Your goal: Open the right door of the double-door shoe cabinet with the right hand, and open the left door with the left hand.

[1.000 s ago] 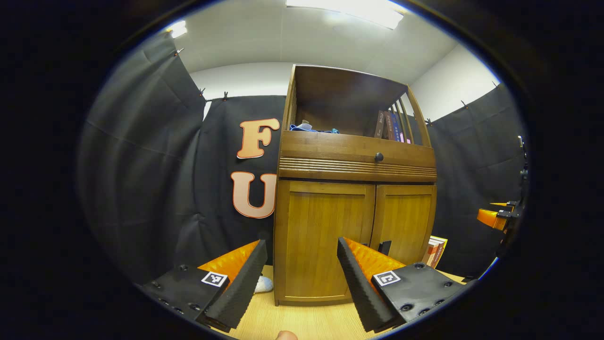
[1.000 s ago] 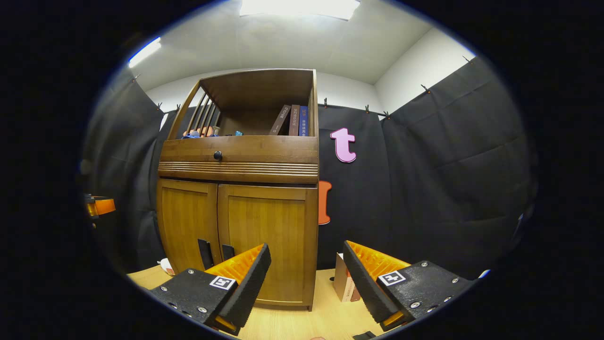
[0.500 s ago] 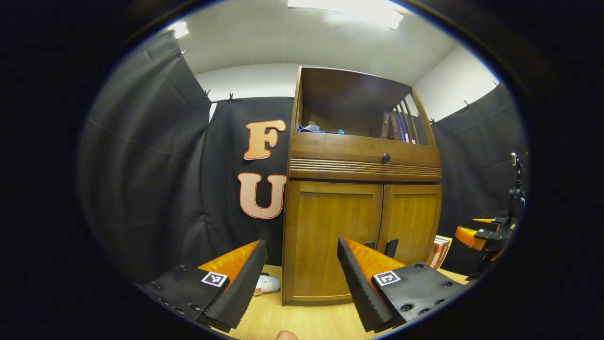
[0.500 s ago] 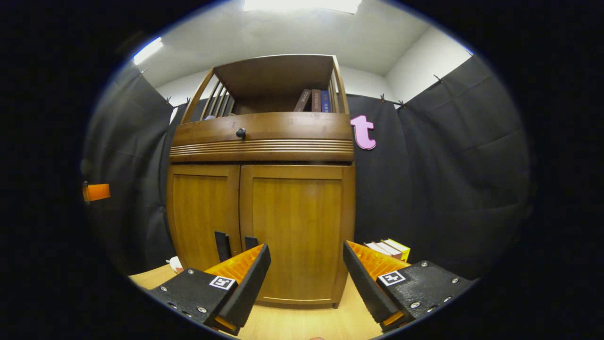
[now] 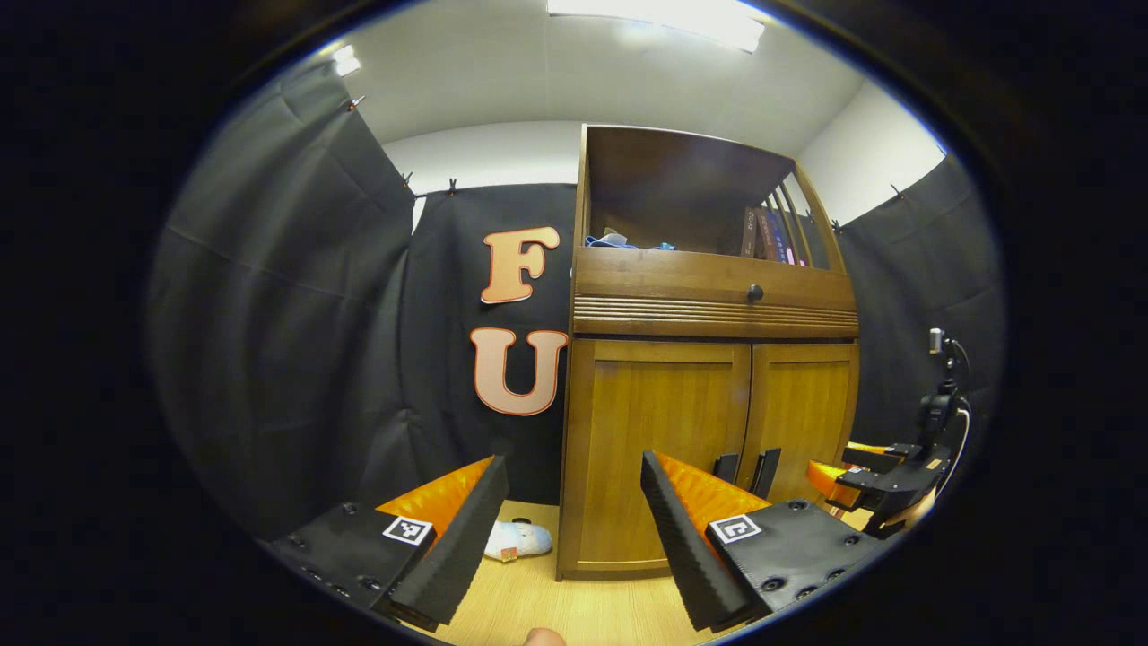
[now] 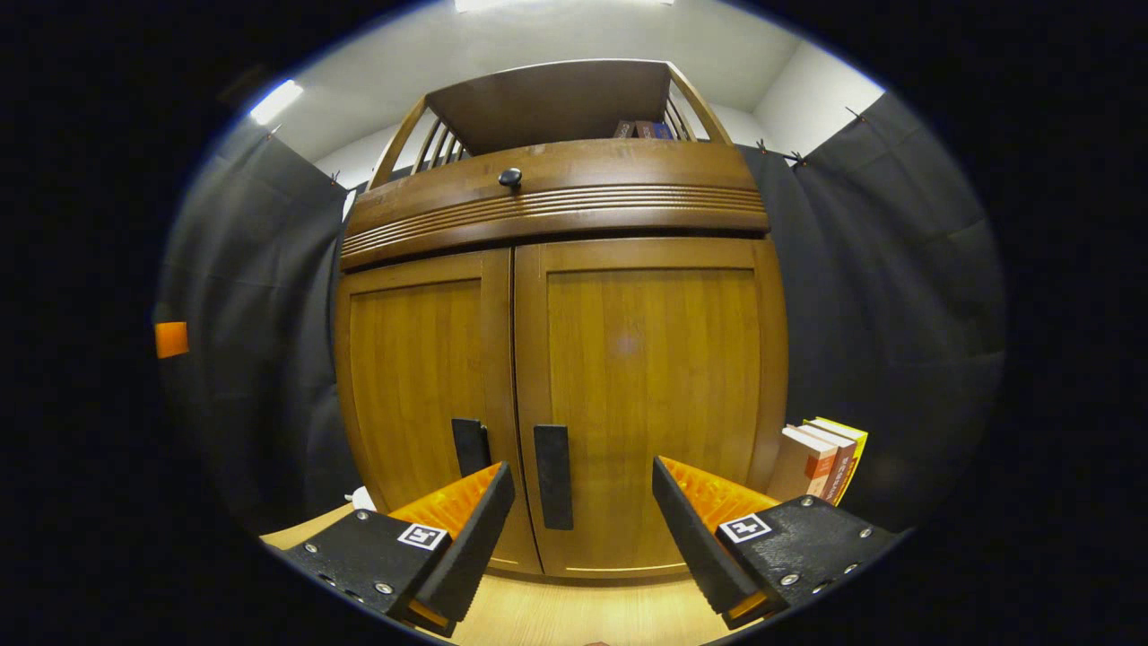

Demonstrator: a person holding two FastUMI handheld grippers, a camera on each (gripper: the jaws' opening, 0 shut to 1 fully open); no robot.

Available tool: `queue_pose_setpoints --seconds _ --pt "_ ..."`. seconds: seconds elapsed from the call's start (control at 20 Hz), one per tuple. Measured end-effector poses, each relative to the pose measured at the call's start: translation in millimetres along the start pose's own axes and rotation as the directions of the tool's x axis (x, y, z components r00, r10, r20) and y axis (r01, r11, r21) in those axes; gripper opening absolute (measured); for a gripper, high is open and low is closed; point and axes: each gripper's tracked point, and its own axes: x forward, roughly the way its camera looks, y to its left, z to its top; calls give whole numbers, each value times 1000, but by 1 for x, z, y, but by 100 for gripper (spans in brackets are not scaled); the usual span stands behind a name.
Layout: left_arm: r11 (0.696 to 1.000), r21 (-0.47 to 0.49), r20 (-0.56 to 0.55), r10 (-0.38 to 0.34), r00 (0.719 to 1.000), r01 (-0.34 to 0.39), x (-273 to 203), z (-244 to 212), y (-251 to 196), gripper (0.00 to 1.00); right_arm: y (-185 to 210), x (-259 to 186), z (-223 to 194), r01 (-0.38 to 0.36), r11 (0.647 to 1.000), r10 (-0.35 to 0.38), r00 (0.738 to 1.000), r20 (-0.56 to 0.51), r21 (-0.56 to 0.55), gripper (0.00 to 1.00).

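wooden right door [image 6: 646, 395] shut, handle [image 6: 553, 475] upright; both tongs [image 6: 581, 525] [image 5: 574, 520] spread wide.

The left gripper [image 5: 569, 529] has its two fingers wide apart, with nothing between them; the black pads face each other and the orange ribbed sides face outward. The right gripper [image 6: 578, 529] is in the same state, fingers spread and holding nothing. In the left gripper view the right gripper [image 5: 865, 475] also appears at the far right, held low and pointing to the left.
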Motion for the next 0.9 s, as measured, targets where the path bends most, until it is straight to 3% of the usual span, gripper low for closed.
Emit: queue_pose_setpoints --seconds 0.2,0.25,0.35,0.4,0.45,0.6,0.9 --pt "999 20 -4 25 1000 -25 -4 -2 11 97 11 28 -21 3 1000 -3 1000 -19 -16 95" --pt "999 18 -2 28 1000 -28 -5 -2 12 99 10 35 -26 14 1000 -15 1000 -22 -28 100" --pt "999 15 -1 29 1000 -29 -7 -4 15 97 13 48 -38 16 999 -17 999 -46 -32 95" --pt "999 15 -2 35 999 -35 -7 -4 17 96 15 55 -44 15 999 -17 998 -58 -30 100" --pt "999 15 -2 39 999 -39 -7 -5 20 94 15 62 -47 22 999 -23 998 -65 -24 92" --pt "998 17 -6 56 998 -56 -7 -8 28 99 18 77 -55 18 1000 -18 997 -75 3 81" --pt "997 29 -11 69 998 -69 -6 -8 35 96 18 99 -67 18 1000 -17 994 -104 7 67"
